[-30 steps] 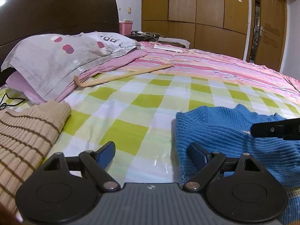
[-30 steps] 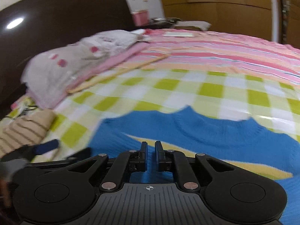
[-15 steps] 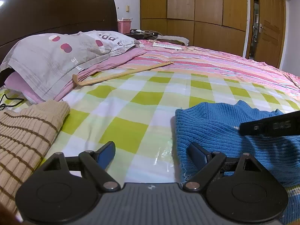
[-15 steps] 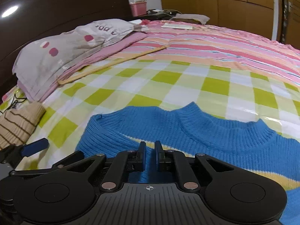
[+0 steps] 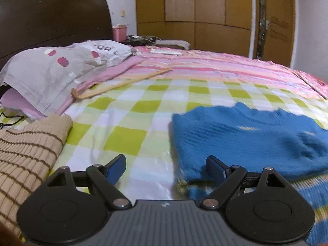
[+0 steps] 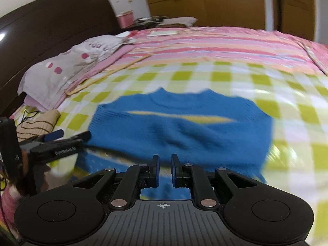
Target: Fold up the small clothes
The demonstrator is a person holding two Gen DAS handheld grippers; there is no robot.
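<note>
Blue ribbed knit sweater with a yellow stripe [image 6: 184,127] lies on the green-and-white checked bedsheet [image 5: 127,135], its neckline toward twelve o'clock and its lower part folded up over the body. At its near hem the right gripper [image 6: 163,169] has its blue-padded jaws drawn almost together with only a slim gap, and I cannot tell whether any cloth is caught there. Over at nine o'clock the left gripper [image 5: 166,167] is spread wide, its right finger touching the sweater's left edge. A beige brown-striped knit garment [image 5: 26,155] lies beside it, with a grey spotted pillow [image 5: 59,71] toward ten o'clock
</note>
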